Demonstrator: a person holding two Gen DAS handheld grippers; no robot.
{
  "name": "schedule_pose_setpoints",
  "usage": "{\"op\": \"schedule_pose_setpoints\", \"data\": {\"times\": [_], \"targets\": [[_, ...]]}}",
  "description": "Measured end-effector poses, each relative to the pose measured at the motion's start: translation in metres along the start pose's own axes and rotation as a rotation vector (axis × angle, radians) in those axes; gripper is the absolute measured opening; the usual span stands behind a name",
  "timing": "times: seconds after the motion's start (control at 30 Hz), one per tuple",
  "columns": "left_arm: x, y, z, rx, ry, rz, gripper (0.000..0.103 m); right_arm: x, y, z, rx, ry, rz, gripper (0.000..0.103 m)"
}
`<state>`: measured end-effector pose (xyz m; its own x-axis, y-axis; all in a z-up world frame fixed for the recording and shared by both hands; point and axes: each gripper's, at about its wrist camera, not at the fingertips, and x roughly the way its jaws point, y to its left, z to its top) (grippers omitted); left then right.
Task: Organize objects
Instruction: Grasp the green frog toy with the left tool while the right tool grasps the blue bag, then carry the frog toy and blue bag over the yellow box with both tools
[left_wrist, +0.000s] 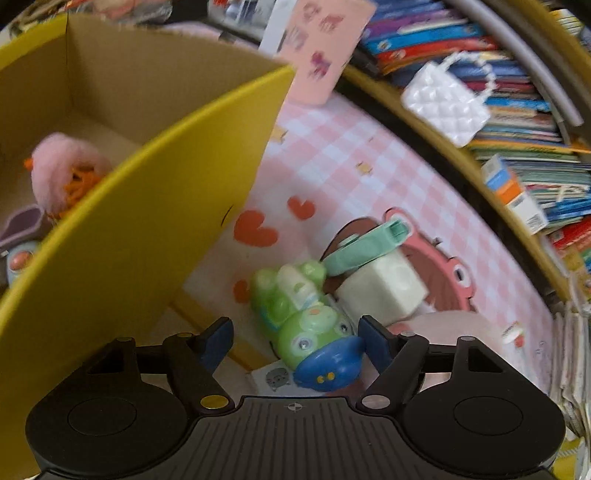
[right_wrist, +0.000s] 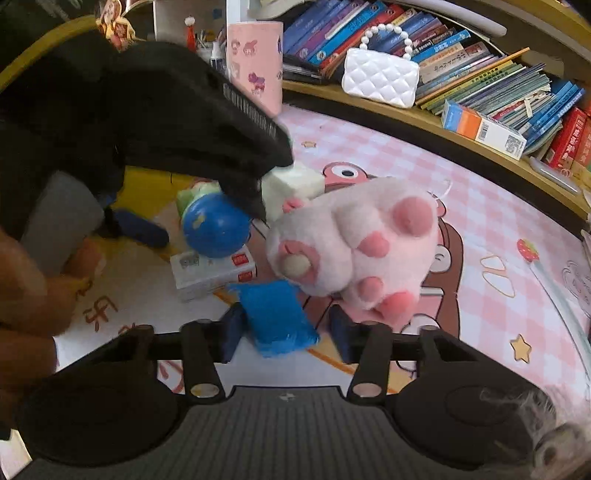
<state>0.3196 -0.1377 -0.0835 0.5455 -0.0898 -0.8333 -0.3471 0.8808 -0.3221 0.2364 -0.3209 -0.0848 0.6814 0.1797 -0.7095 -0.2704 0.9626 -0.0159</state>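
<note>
In the left wrist view my left gripper (left_wrist: 295, 341) is open, its blue fingers either side of a green frog toy (left_wrist: 299, 306) with a blue mouth that lies on the pink checked mat (left_wrist: 351, 155). A white cube with a mint handle (left_wrist: 380, 280) lies just behind the toy. A yellow cardboard box (left_wrist: 155, 206) stands at left, holding a pink plush (left_wrist: 62, 166). In the right wrist view my right gripper (right_wrist: 286, 334) is open around a blue fuzzy cloth (right_wrist: 277, 317), beside a pink paw plush (right_wrist: 354, 243). The frog toy's blue end (right_wrist: 214, 229) shows under the left gripper's black body (right_wrist: 166, 110).
A small white card box (right_wrist: 210, 273) lies under the frog toy. A shelf of books (right_wrist: 480, 74) runs along the back with a white quilted purse (right_wrist: 380, 77) and a pink cup (right_wrist: 255, 62). A hand (right_wrist: 33, 288) is at the left edge.
</note>
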Motion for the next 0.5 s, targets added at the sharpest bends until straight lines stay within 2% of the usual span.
{"op": "schedule_pose_setpoints", "data": {"times": [0.03, 0.1, 0.2, 0.3, 0.5], "targets": [[0.001, -0.001, 0.000, 0.003, -0.008, 0.012, 0.064, 0.000, -0.001, 0.000, -0.002, -0.001, 0.004, 0.028], [0.001, 0.000, 0.001, 0.013, -0.018, 0.015, 0.046, -0.005, -0.001, -0.001, -0.006, 0.000, -0.002, 0.028], [-0.004, 0.004, 0.002, -0.002, -0.008, 0.002, 0.043, -0.017, -0.004, -0.005, 0.009, -0.006, -0.016, 0.027], [-0.020, 0.003, -0.003, 0.030, -0.037, -0.025, 0.042, -0.032, -0.008, -0.009, 0.063, 0.004, -0.032, 0.027], [-0.069, 0.002, -0.021, 0.179, -0.102, -0.153, 0.042, -0.071, -0.011, -0.019, 0.190, 0.018, -0.085, 0.027]]}}
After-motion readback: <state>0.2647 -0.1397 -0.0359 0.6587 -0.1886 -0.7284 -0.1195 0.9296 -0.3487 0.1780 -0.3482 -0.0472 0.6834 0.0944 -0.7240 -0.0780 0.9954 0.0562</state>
